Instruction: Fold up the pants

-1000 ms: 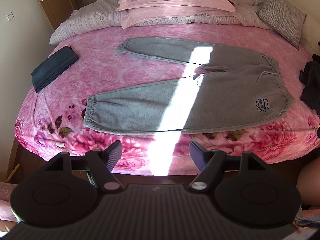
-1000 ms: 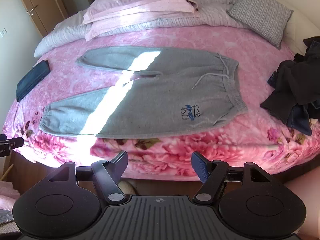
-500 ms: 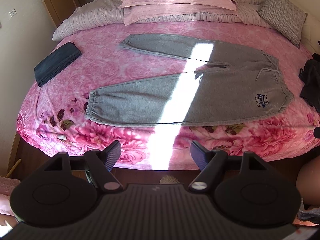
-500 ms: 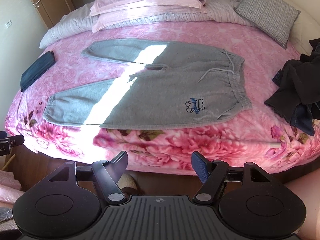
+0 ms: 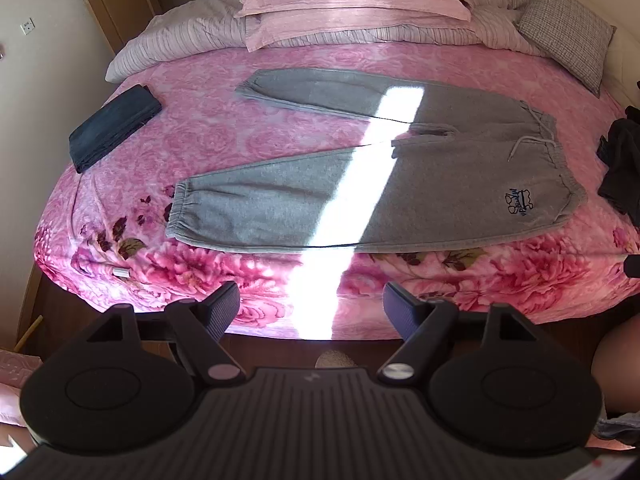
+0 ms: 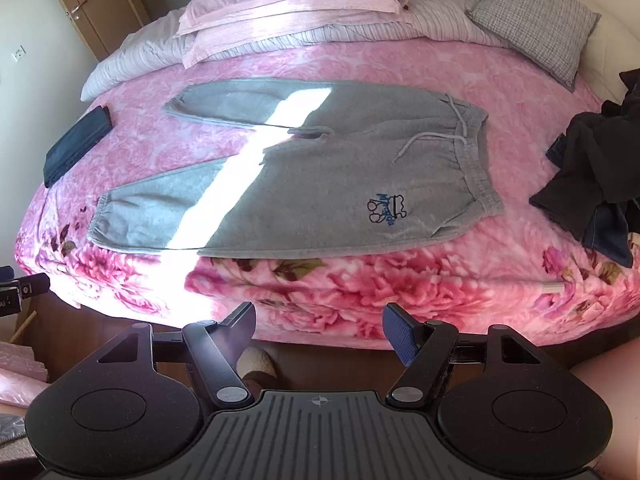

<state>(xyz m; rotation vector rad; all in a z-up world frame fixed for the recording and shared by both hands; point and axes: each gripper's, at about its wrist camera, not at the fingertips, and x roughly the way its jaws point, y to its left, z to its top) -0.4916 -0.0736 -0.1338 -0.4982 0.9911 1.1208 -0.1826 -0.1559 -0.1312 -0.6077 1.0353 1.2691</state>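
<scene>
A pair of grey fleece pants (image 5: 400, 184) lies flat and unfolded across a pink floral blanket (image 5: 208, 144), waistband toward 3 o'clock, both elastic-cuffed legs reaching toward 9 o'clock. A hard band of sunlight (image 5: 360, 184) cuts diagonally over the legs and burns out the weave beneath it. The small blue emblem (image 6: 386, 210) near the waistband is too fine to read. At 3 o'clock a heap of dark clothing (image 6: 592, 176) is cut off by the frame's edge; a folded navy garment (image 5: 112, 128) sits at 9 o'clock, well apart from the pants. Striped bedding and pink pillows (image 5: 352, 4) pile up at 12 o'clock beside a checked cushion (image 6: 536, 20).

The left gripper (image 5: 312, 304) hangs short of the bed's near edge, its ribbed black jaws opening with nothing between them. The right gripper (image 6: 320, 320) likewise stands spread and empty, one pad faced in blue. A fuzzy slipper (image 6: 256, 364) shows partly behind its fingers.
</scene>
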